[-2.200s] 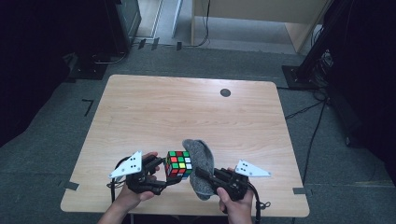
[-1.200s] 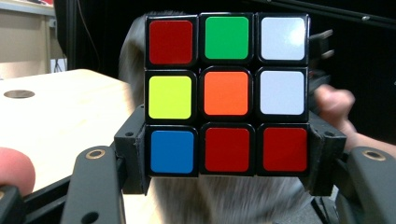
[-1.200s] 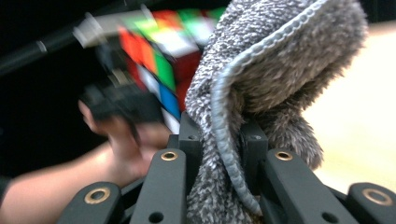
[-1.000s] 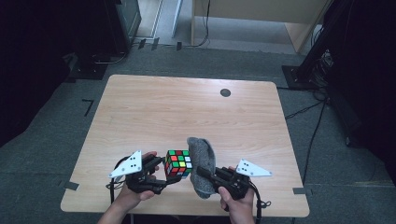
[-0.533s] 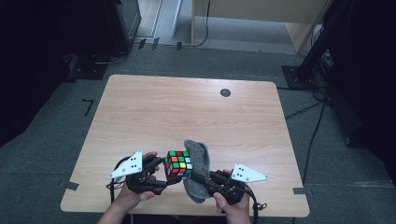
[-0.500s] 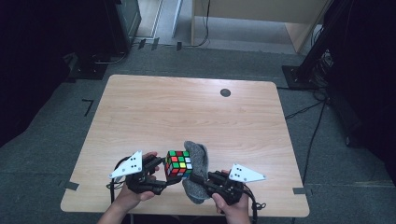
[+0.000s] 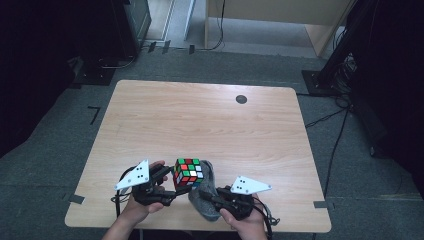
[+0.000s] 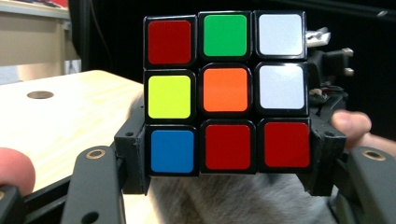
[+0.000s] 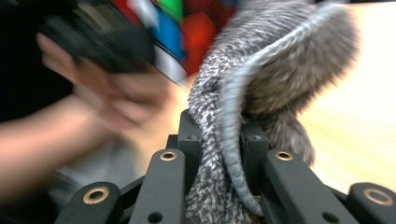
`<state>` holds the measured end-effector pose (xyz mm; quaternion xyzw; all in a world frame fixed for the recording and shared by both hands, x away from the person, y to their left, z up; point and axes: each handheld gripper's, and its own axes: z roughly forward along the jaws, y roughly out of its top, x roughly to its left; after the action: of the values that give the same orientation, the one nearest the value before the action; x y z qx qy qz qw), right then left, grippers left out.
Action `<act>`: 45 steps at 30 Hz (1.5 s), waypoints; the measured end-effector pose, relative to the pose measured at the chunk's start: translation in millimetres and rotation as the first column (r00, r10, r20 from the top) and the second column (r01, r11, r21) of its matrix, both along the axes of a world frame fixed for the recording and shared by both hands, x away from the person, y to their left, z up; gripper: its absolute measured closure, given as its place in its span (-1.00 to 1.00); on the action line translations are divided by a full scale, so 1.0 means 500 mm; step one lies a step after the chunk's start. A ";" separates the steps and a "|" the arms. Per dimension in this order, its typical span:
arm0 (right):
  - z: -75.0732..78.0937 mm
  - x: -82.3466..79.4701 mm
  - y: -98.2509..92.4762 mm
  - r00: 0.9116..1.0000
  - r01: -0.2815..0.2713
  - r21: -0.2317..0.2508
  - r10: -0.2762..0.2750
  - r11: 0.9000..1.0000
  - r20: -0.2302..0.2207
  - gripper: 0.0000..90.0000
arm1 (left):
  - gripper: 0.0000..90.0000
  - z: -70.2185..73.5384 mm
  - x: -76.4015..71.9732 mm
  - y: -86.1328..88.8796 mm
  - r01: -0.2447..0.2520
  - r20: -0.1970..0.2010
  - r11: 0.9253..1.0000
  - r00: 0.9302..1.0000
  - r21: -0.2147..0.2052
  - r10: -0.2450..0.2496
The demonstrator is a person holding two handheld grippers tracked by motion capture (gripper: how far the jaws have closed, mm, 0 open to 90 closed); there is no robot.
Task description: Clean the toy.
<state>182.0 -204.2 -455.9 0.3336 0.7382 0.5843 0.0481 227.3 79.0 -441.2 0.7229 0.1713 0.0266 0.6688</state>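
A puzzle cube [image 8: 225, 93] is clamped by the left gripper [image 8: 224, 161]; a grey cloth [image 9: 261, 93], seemingly touching it, is pinched by the right gripper [image 9: 223, 140].

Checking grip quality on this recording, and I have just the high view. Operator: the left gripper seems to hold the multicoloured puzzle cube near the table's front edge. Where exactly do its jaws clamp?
Observer: In the left gripper view, the left gripper clamps the multicoloured puzzle cube at its bottom row, one jaw on each side.
Operator: Which colours face that camera?
Observer: Top row red, green, white; middle yellow, orange, white; bottom blue, red, red.
Operator: And the grey fuzzy cloth by the right hand?
Observer: The right gripper view shows the right gripper pinching a fold of the grey fuzzy cloth, with a ribbed hem running between the jaws.
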 end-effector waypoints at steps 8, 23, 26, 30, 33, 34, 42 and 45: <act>0.135 -0.066 -0.013 0.964 0.107 0.085 -0.124 0.991 0.234 0.67 | -0.25 -0.012 -0.032 -0.045 -0.112 0.195 0.972 0.978 0.205 0.071; 0.111 -0.036 -0.039 0.986 0.123 0.128 -0.136 0.984 0.097 0.66 | -0.24 -0.007 -0.049 -0.058 -0.114 0.259 0.966 0.964 0.231 0.051; 0.113 -0.038 -0.020 0.991 0.092 0.092 -0.100 0.991 0.088 0.67 | -0.24 -0.002 -0.051 -0.059 -0.112 0.255 0.965 0.966 0.237 0.049; 0.075 -0.004 -0.064 0.965 0.262 -0.009 -0.262 0.965 0.015 0.67 | -0.24 0.005 -0.040 -0.044 -0.107 0.208 0.979 0.976 0.173 0.069; 0.034 0.017 -0.089 0.953 0.304 0.005 -0.304 0.953 -0.002 0.55 | -0.24 0.007 -0.029 -0.035 -0.098 0.153 0.985 0.985 0.144 0.076; 0.023 0.024 -0.089 0.952 0.306 -0.008 -0.306 0.952 0.003 0.49 | -0.24 0.006 -0.024 -0.033 -0.096 0.128 0.987 0.989 0.131 0.079; -0.014 0.042 -0.087 0.909 0.394 -0.034 -0.384 0.918 0.160 -0.30 | -0.24 0.000 0.000 -0.024 -0.097 -0.001 0.990 0.995 0.105 0.098; 0.008 0.024 -0.073 0.917 0.309 -0.022 -0.291 0.951 0.274 -0.30 | -0.24 0.002 0.005 -0.021 -0.091 -0.036 0.992 0.995 0.091 0.094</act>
<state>194.0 -240.9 -452.1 0.3591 0.6837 0.5852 0.2471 229.9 68.4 -440.4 0.7436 0.2166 0.0508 0.6305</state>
